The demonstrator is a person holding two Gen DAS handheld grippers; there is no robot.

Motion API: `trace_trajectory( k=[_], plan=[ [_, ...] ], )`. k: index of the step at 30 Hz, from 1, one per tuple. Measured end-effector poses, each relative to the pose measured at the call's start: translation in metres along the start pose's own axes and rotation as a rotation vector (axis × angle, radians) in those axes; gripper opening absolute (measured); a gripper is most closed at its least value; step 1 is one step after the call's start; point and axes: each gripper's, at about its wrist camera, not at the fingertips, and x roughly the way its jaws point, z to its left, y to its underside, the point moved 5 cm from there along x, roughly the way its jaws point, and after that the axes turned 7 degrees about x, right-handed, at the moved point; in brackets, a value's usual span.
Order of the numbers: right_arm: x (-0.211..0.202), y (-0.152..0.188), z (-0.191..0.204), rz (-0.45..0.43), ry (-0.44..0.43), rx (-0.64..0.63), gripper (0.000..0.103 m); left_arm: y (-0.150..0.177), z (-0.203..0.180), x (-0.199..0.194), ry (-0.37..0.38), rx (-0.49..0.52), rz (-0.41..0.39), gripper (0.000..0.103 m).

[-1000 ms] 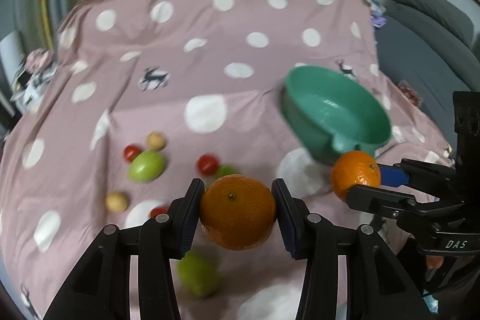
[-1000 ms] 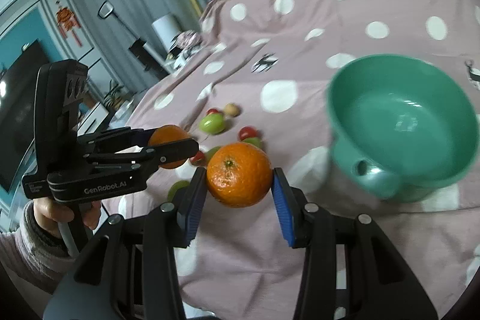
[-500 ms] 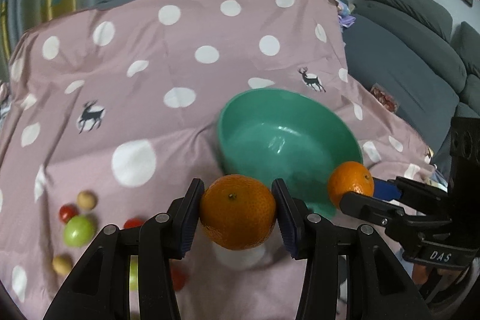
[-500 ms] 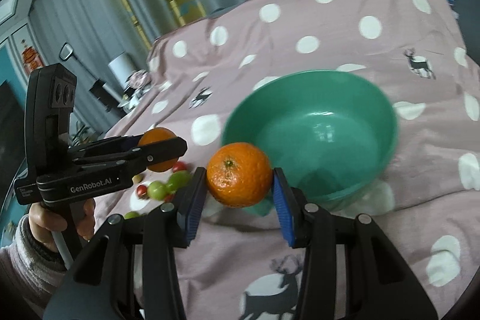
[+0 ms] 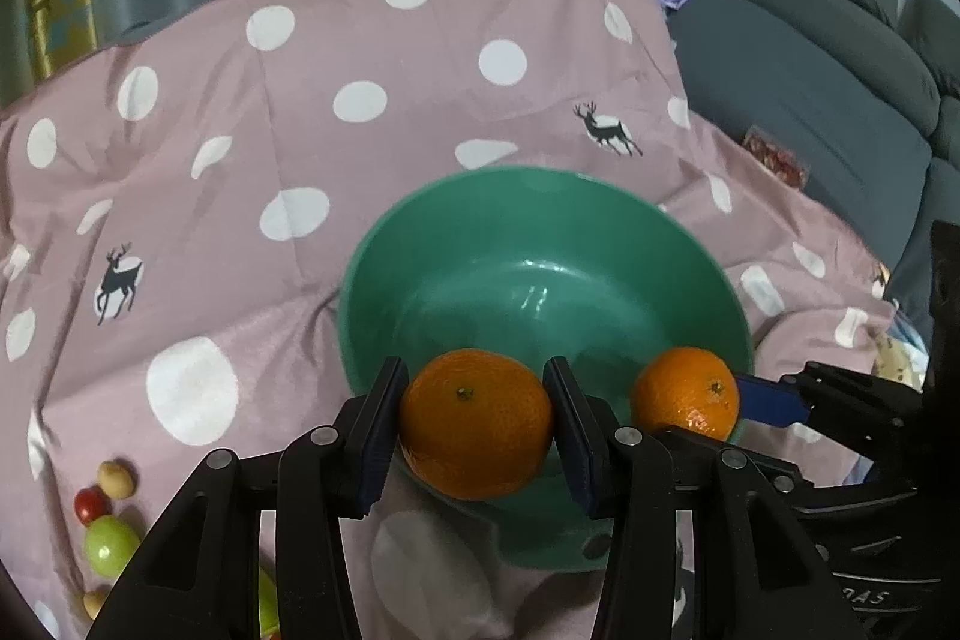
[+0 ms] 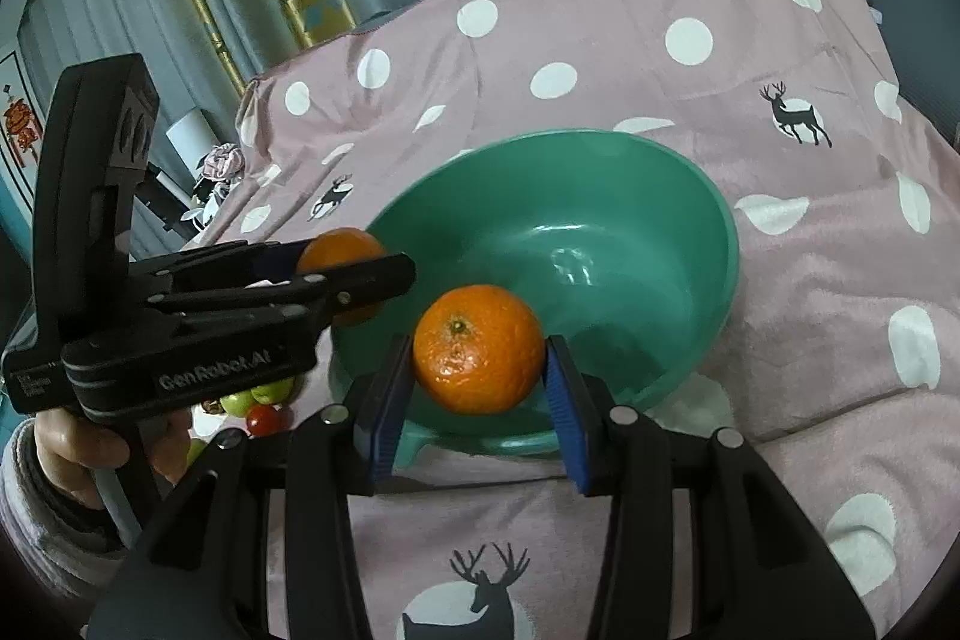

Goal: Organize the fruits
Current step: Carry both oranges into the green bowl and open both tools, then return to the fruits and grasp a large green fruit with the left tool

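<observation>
Left tongs [image 5: 475, 421] clamped on one orange [image 5: 475, 423], right tongs [image 6: 478, 391] on another [image 6: 478, 349]; both apparently poised over green bowl's [image 6: 708, 226] near rim, empty hollow just ahead.

A pink cloth [image 5: 420, 58] with white dots and small deer prints covers the whole surface, creased and rumpled, and drapes over its far edge. A green bowl [image 5: 540, 244] sits directly on it near the middle, empty inside, with a small handle tab on its near side. At the left edge a cluster of small fruit lies on the cloth: a green fruit [image 5: 108, 544], a red one [image 5: 90, 503] touching it, and a tan one [image 5: 117, 479] just behind.
</observation>
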Motion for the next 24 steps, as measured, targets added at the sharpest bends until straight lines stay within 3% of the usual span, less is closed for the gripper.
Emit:
trace_trajectory(
  k=[7,9,12,16,24],
  plan=[
    [-0.002,-0.003,0.002,-0.008,0.000,-0.002,0.048,0.000,0.001,0.002,-0.012,0.003,-0.002,0.048],
    [-0.006,-0.003,0.002,-0.017,-0.005,0.002,0.049,0.000,0.004,-0.005,-0.018,-0.008,-0.013,0.051],
    [-0.013,-0.003,0.003,-0.029,-0.015,0.008,0.051,0.002,0.012,-0.020,-0.030,-0.031,-0.039,0.068],
    [-0.021,-0.001,0.008,-0.036,-0.035,0.017,0.054,0.012,0.032,-0.043,-0.048,-0.080,-0.055,0.071],
    [-0.033,0.008,0.026,-0.030,-0.075,-0.011,0.061,0.068,0.109,-0.099,-0.200,-0.244,-0.043,0.073]
  ],
)
